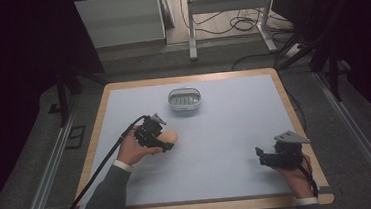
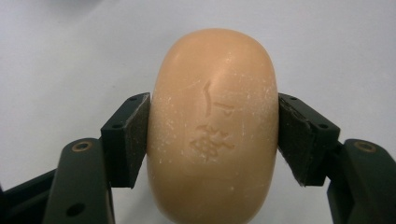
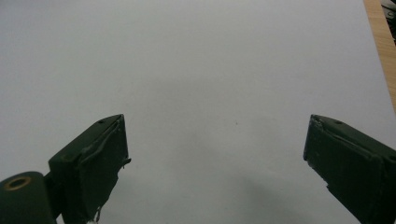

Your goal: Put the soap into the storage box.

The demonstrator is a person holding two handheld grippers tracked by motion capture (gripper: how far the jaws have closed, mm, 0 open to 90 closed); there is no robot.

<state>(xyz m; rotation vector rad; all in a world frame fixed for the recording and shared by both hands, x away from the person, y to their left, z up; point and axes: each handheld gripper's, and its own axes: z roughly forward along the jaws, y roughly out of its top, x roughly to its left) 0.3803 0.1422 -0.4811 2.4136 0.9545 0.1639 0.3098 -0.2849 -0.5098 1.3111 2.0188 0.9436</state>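
An orange-tan oval bar of soap with stamped characters sits between the jaws of my left gripper, which is shut on its two long sides. In the high view the soap and left gripper are at the left middle of the pale mat. A white oval soap dish with a ribbed inside stands farther back, apart from the soap. My right gripper is at the front right of the mat, open; its own view shows my right gripper with nothing between its jaws, over bare mat.
The pale mat lies on a wooden table whose edge shows around it. A black cable trails from the left gripper toward the front left. Beyond the table are a metal frame and floor cables.
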